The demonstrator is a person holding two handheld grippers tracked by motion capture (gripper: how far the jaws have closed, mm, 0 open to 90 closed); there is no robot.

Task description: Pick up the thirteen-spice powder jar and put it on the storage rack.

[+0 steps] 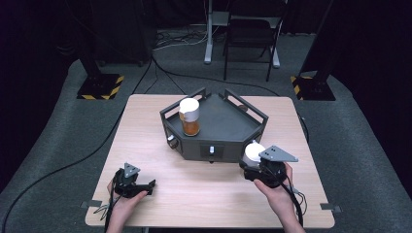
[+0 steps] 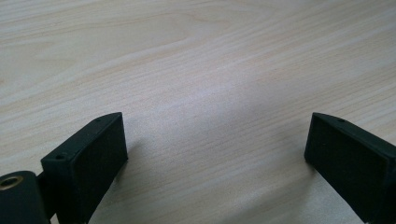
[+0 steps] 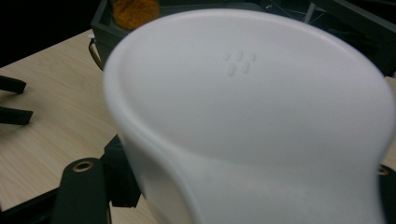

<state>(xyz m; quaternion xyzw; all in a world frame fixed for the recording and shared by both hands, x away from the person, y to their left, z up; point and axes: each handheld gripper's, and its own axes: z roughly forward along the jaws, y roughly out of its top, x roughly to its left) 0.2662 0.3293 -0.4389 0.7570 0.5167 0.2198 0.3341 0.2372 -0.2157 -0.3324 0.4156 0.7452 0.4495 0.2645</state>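
Just in front of the dark tray (image 1: 252, 127), your right gripper (image 1: 256, 165) clamps a white-capped bottle (image 1: 253, 153). Well left of that tray, your left gripper (image 1: 138, 187) stands wide open, holding nothing.

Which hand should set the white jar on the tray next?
Right. The right gripper already grips the white jar beside the tray. The left gripper sits open over bare table, farther off.

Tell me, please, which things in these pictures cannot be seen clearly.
- White container: right gripper view, too close and blurred; its body is cut off by the bottom edge.
- Right gripper: high view, its grey plate covers the jaws.
- Orange jar: right gripper view, cut off by the top edge.
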